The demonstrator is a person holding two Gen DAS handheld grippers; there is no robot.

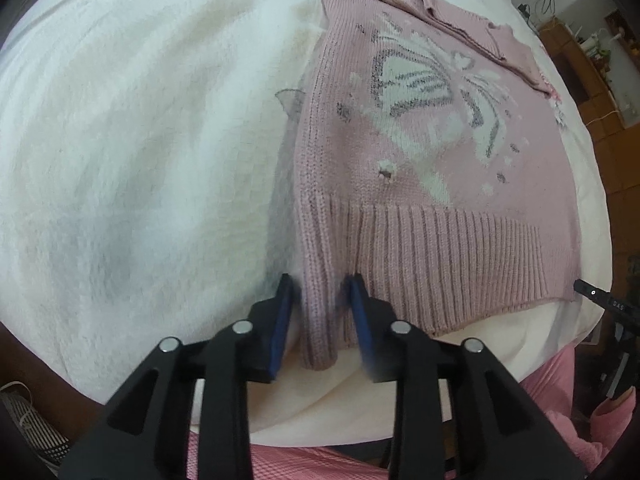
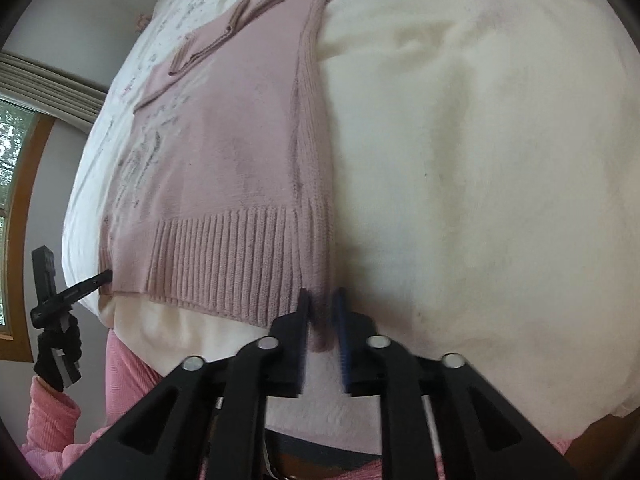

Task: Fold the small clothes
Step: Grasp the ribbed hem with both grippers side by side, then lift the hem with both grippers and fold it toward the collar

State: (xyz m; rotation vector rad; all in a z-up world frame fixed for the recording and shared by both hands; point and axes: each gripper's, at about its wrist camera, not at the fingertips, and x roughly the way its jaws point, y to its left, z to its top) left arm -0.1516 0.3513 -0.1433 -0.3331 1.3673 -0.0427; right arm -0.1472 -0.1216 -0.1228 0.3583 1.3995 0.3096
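I see the pink knitted sweater (image 1: 420, 152) lying flat on the white fluffy blanket (image 1: 140, 140), one sleeve folded across its upper part, butterfly pattern facing up in the left wrist view. My left tool (image 1: 320, 292) has its blue-padded jaws set either side of the hem's left corner fold, with a gap left, not clenched. My right tool (image 2: 323, 304) pinches the opposite hem corner, jaws nearly together on the knit. A pink-sleeved arm (image 2: 48, 420) shows at the edge.

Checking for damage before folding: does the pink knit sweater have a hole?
Yes, the pink knit sweater shows a small hole just above its ribbed hem.
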